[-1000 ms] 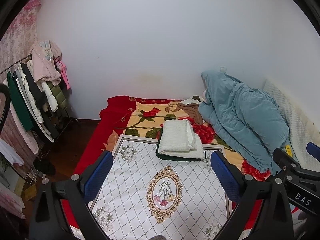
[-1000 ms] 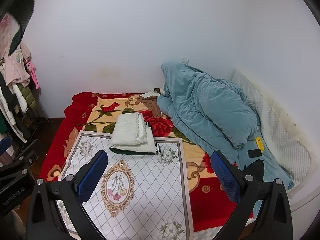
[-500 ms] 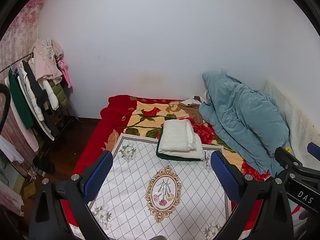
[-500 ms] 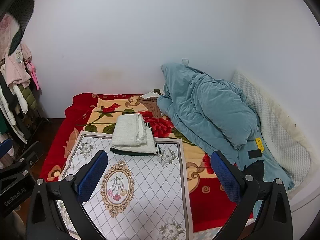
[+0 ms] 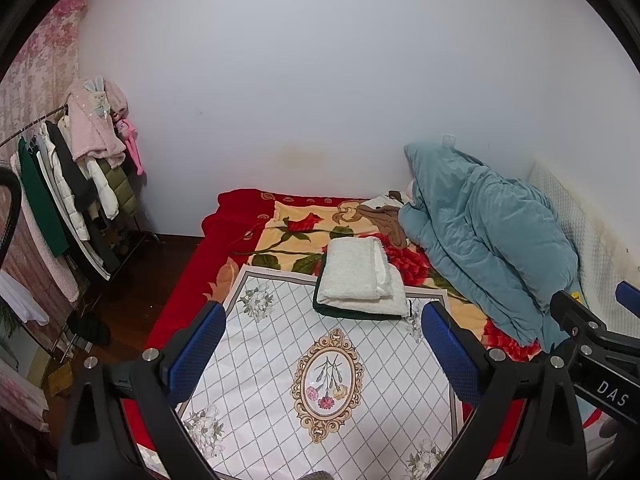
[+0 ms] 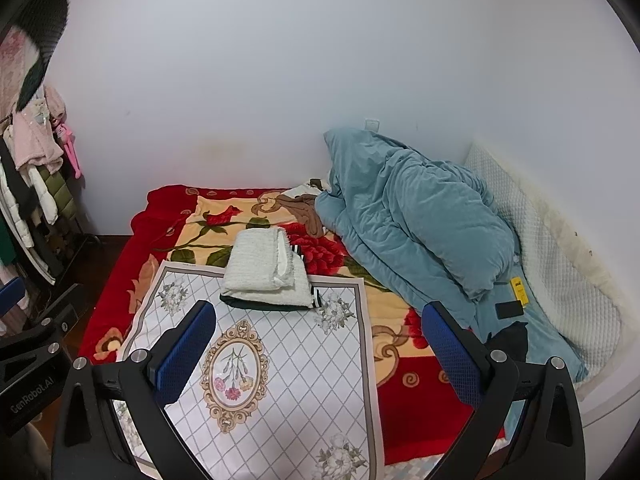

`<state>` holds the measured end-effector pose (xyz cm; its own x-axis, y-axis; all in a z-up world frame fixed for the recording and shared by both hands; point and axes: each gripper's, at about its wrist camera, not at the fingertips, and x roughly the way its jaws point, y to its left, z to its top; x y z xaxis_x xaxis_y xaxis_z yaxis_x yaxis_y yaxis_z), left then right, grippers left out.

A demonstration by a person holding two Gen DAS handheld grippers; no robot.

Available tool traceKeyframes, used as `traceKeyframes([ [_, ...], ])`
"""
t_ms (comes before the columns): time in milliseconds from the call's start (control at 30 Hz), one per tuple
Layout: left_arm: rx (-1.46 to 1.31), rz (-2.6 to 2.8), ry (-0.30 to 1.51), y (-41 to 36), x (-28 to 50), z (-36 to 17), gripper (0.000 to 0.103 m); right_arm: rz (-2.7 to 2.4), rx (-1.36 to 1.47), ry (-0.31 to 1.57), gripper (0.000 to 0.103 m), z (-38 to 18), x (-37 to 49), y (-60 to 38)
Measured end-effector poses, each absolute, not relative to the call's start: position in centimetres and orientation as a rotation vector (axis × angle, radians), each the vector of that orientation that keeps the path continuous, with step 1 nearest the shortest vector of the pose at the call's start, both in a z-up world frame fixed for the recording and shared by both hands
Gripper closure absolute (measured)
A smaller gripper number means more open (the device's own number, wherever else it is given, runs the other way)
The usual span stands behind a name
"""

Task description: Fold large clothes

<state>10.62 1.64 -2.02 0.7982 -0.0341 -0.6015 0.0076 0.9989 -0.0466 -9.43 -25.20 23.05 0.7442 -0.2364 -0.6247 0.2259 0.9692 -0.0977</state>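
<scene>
A folded stack of clothes, white knit on top of a dark green piece [image 5: 358, 278], lies at the far edge of a white diamond-patterned cloth [image 5: 320, 380] spread on the bed. It also shows in the right wrist view [image 6: 266, 274], with the cloth [image 6: 280, 368] below it. My left gripper [image 5: 322, 354] is open and empty, held well above the bed in front of the stack. My right gripper [image 6: 316, 350] is open and empty too, at a similar height. The right gripper's body shows at the right edge of the left wrist view [image 5: 592, 340].
A red floral blanket [image 5: 304, 228] covers the bed. A bunched teal duvet [image 5: 480, 232] lies at the right against the wall, with a white quilted pillow [image 6: 552, 264] beyond it. A rack of hanging clothes [image 5: 72, 184] stands at the left over a dark wooden floor.
Both grippers have drifted slightly, so the bed and stack sit a little higher in the views. Nothing on the bed has moved.
</scene>
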Motion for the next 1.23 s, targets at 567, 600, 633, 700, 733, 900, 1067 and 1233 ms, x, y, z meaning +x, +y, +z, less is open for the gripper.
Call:
traceKeyframes([
  [567,-0.041,-0.027,0.642,1.7,10.5,-2.0,0.003,-0.258,-0.017,0.678,0.000,23.2,-9.9,-25.1],
  [600,-0.041,-0.026,0.641,1.8,10.5,-1.9,0.003,-0.259,-0.016,0.676,0.000,23.2,-10.0,-25.1],
  [633,-0.042,-0.026,0.639,1.9,10.3,-1.8,0.003,-0.259,-0.016,0.676,0.000,23.2,-10.0,-25.1],
  [700,-0.041,-0.025,0.638,1.9,10.2,-1.7,0.003,-0.257,-0.014,0.677,0.000,23.2,-9.9,-25.1],
  [733,-0.042,-0.025,0.639,1.9,10.2,-1.7,0.003,-0.257,-0.015,0.677,0.000,23.2,-9.9,-25.1],
  [900,-0.040,-0.024,0.640,2.0,9.9,-1.5,0.003,-0.261,-0.016,0.677,0.000,23.2,-10.0,-25.1],
  [1067,-0.039,-0.025,0.638,1.9,9.9,-1.6,0.003,-0.263,-0.013,0.677,0.000,23.1,-10.4,-25.0],
  [1233,-0.045,-0.028,0.628,2.1,9.4,-1.4,0.003,-0.265,-0.010,0.673,0.000,23.1,-10.7,-25.1],
])
